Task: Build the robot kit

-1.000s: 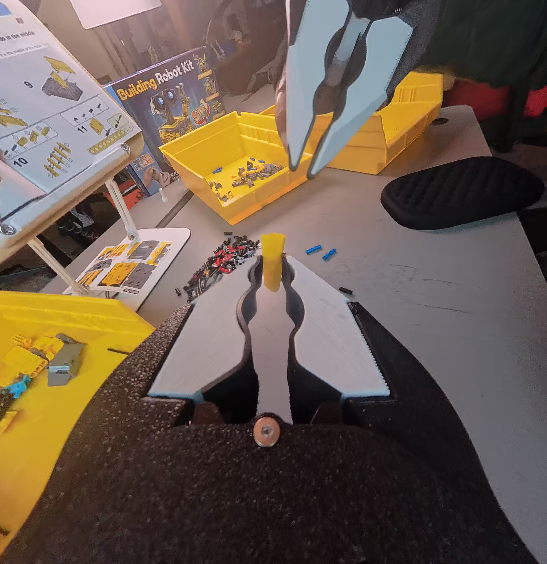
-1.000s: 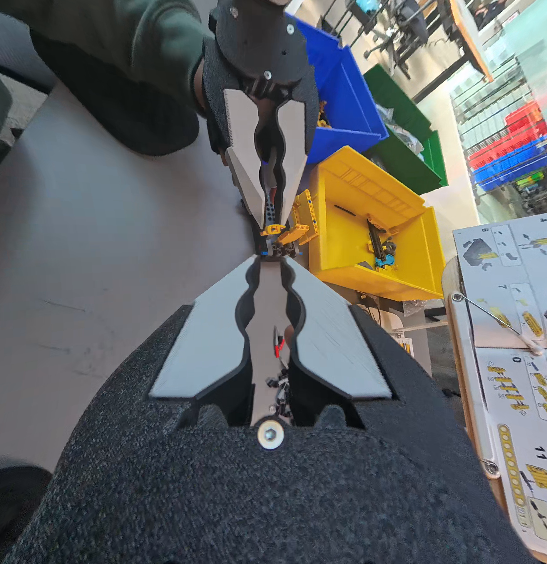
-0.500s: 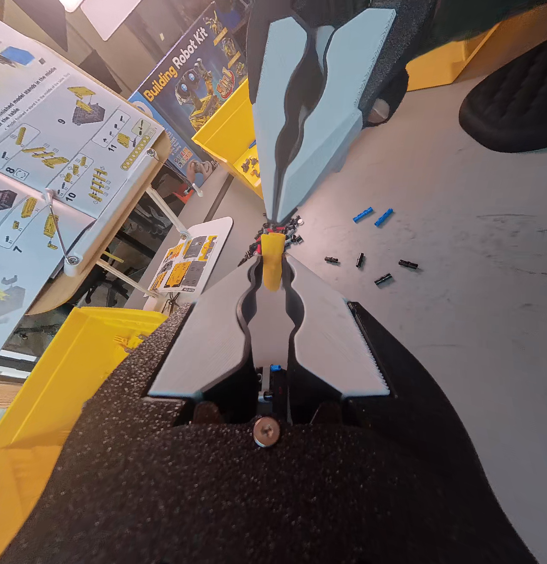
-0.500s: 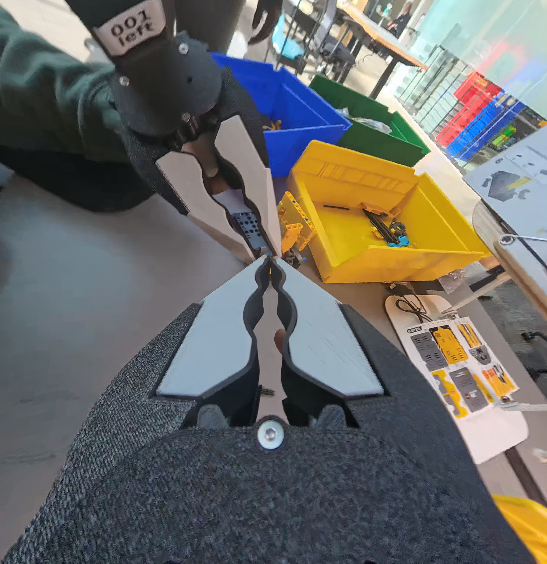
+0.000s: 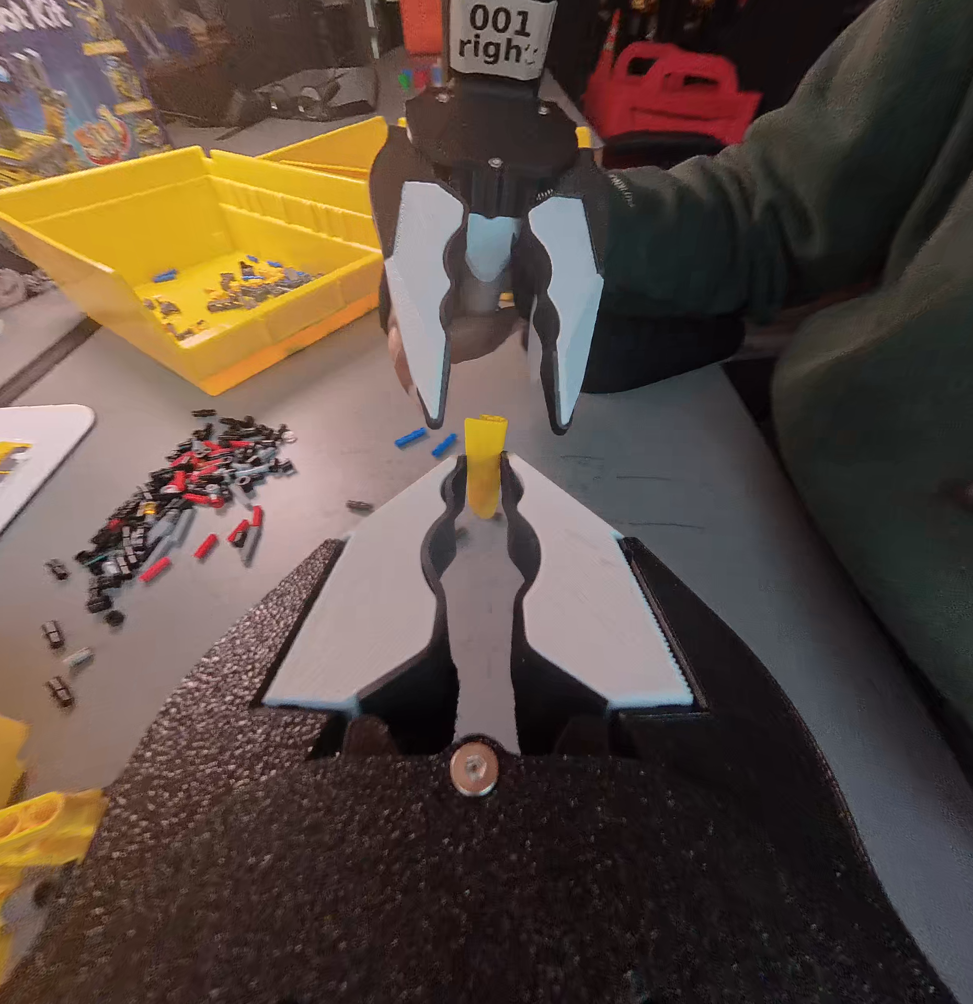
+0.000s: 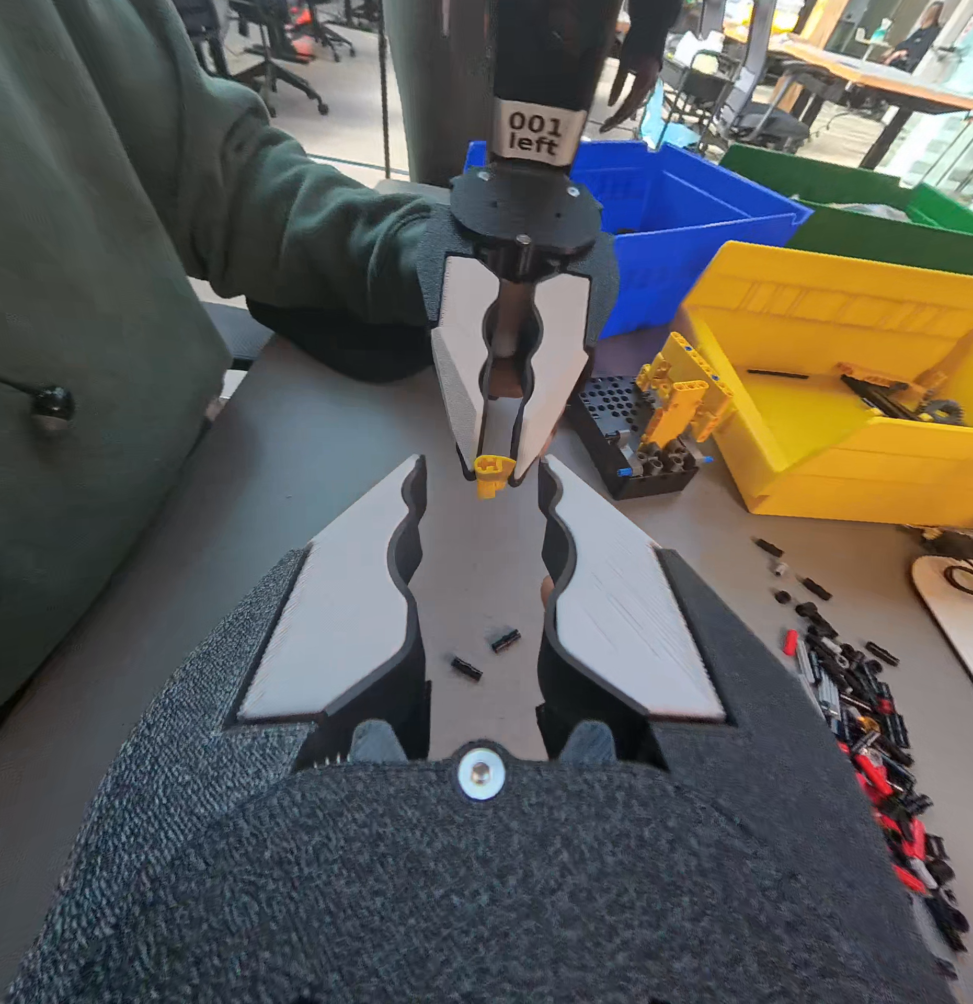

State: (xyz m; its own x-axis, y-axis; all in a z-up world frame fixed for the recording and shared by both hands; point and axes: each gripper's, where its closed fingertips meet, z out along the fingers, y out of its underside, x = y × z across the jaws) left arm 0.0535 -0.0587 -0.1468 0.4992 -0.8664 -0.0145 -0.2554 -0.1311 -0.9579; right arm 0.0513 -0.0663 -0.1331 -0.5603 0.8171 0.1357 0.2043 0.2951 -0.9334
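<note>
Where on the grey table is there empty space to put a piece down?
Bare table lies between the grippers and the green sleeve, and toward the person in the right wrist view. It is crowded at the pile of small pieces and the yellow bin.

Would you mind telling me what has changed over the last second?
The right gripper was shut, tip to tip with the left gripper; it has now opened and drawn slightly back. The left one stays shut on the yellow piece. The pile of small pins lies unmoved.

Loose pins (image 5: pixel 185 505) lie before the bin (image 5: pixel 120 228)
</note>
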